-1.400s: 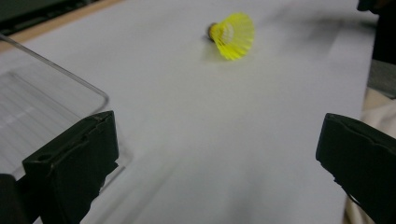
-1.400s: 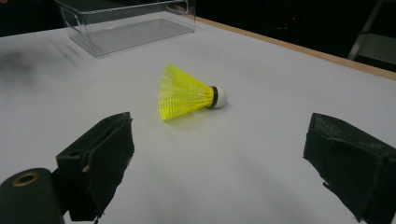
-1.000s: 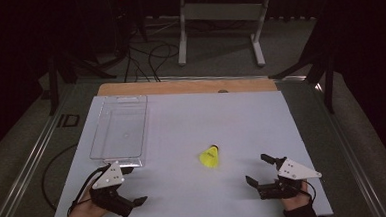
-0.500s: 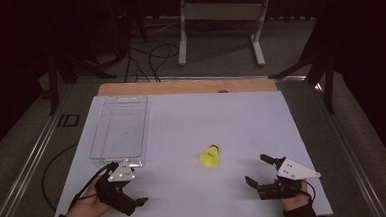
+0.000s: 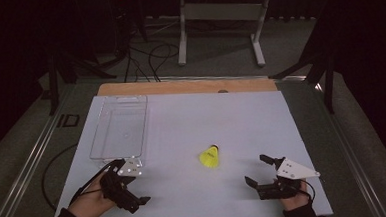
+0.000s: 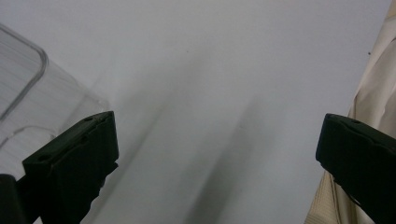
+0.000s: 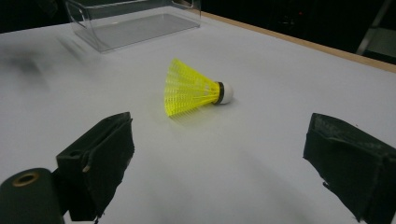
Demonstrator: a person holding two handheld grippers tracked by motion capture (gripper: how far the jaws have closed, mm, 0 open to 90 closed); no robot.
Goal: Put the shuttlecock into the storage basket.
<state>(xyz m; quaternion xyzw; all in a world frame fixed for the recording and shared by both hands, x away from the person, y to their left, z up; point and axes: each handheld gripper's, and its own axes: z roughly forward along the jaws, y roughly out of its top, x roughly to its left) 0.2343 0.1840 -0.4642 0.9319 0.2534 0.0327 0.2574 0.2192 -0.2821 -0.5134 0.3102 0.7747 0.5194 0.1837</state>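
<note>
The yellow shuttlecock (image 5: 209,157) lies on its side on the white counter (image 5: 221,117), near the front and a little right of the middle, its white cork tip pointing away from the person. Nothing holds or touches it. The right tongs (image 5: 259,175) sit just to its right and nearer the person, jaws spread wide and empty; in the right gripper view the shuttlecock (image 7: 194,91) lies ahead between the two jaws, well short of them. This looks like the approach before a grasp: the next move would call for sliding the right tongs forward until the jaws straddle the springy skirt or the cork, then closing gently. The left tongs (image 5: 130,184) rest released at the front left, beside the near end of the clear plastic bin (image 5: 119,127). That bin stands empty, well apart from the shuttlecock.
</note>
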